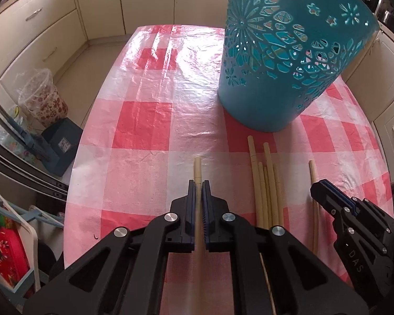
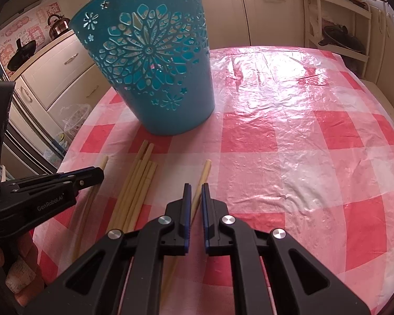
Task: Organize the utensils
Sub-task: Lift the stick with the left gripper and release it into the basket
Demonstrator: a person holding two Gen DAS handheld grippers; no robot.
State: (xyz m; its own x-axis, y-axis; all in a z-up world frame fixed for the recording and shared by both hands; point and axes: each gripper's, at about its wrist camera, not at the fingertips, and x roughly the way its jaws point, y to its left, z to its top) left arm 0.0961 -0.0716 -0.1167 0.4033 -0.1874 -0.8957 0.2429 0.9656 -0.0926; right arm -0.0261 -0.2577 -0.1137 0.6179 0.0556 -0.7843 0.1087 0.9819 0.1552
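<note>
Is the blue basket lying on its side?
No, the blue basket stands upright on the checked tablecloth, with loose chopsticks lying in front of it.

Home kitchen: cream cabinets [image 1: 52,34], kettle [image 2: 58,24], checked tablecloth [image 2: 302,144].

Pale chopsticks [image 1: 266,191] beside teal basket [image 1: 283,60]

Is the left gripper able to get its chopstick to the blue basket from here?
Probably yes. The left gripper is shut on one chopstick, and the checked cloth between it and the basket is bare. The chopstick bundle lies off to the side. The basket's rim is out of view.
</note>
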